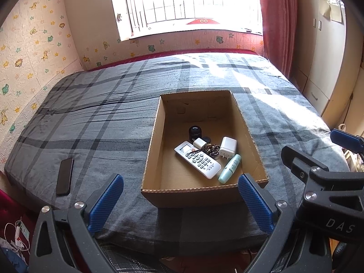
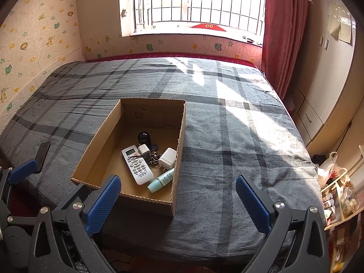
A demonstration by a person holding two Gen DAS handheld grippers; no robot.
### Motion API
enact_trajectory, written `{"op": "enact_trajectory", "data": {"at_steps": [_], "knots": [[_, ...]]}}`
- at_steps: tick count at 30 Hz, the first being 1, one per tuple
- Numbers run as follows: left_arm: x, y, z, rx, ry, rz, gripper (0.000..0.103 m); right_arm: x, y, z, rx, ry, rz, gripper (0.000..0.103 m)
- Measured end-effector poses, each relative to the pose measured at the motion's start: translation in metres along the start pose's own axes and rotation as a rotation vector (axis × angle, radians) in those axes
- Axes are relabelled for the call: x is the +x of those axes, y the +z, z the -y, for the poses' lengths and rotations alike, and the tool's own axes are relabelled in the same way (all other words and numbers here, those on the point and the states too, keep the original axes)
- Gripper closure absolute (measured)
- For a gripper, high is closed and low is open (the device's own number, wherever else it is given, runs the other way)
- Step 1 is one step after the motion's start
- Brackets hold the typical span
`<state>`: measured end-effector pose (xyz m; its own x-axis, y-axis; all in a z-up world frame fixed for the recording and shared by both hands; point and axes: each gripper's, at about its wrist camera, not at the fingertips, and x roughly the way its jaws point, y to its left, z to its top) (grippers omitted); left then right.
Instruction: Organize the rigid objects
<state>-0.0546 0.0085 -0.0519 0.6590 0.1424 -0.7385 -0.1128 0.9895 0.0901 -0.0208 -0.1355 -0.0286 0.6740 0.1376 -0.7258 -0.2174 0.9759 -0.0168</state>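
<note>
- The left gripper (image 1: pixel 180 199) has a matte black frame of angled struts with triangular cut-outs.
- Its fingers (image 1: pixel 107 201) wear ribbed blue pads.
- Round silver screws sit at the joints.
- The right gripper (image 2: pixel 178 201) has the same build.
- Its body bears pale letters "DAS", seen from the left wrist.

Right gripper (image 2: pixel 178 185) open above plaid bed (image 2: pixel 227 136). Cardboard box (image 2: pixel 179 136) holds remote control (image 2: pixel 137 165), two white chargers (image 2: pixel 167 157), keys (image 2: pixel 153 157), mint tube (image 2: pixel 161 179), black cylinder (image 2: pixel 143 138). Phone (image 2: pixel 43 153) on bed, left of box.
</note>
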Motion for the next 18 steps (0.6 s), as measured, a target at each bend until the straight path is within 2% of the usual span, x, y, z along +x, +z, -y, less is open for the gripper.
{"op": "enact_trajectory", "data": {"at_steps": [18], "knots": [[-0.0031,0.0030,0.0009,0.005,-0.003,0.017,0.000,-0.0050,0.0032,0.0017,0.002,-0.009,0.014,0.000]]}}
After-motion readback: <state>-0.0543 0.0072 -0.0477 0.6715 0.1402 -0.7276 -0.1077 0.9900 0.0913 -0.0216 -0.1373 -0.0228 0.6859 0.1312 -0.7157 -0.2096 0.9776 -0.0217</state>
